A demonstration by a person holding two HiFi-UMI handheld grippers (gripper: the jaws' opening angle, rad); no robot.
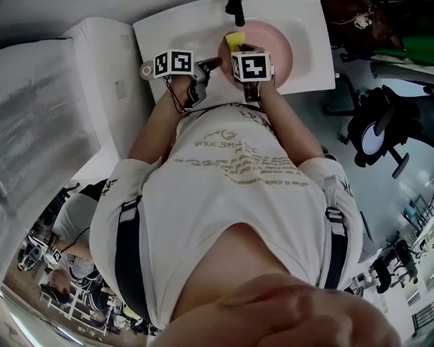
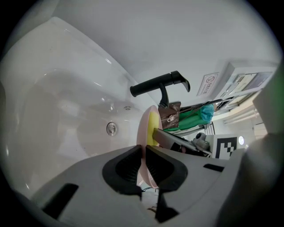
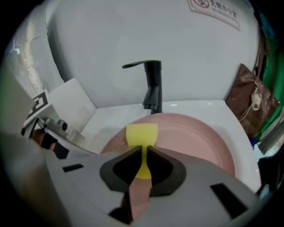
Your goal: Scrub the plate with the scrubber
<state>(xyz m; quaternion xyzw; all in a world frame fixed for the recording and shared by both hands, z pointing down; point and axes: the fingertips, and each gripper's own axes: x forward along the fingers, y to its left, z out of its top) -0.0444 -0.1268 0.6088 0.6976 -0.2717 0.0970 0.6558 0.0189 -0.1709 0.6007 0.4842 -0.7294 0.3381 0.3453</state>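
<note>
Top centre: left claw (image 2: 143, 150) pinches the pink plate (image 2: 141, 128) by its rim, and right claw (image 3: 144, 153) pinches the yellow scrubber (image 3: 141, 134) against it, over the white sink (image 1: 173, 34).

Round pink plate (image 3: 195, 137), yellow scrubber (image 3: 141, 133) flat against its face.

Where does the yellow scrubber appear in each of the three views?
Head view: scrubber top centre, on the pink plate.
Left gripper view: scrubber centre, against the plate.
Right gripper view: scrubber lower centre, between the jaws.
Shared landmark: black faucet.
</note>
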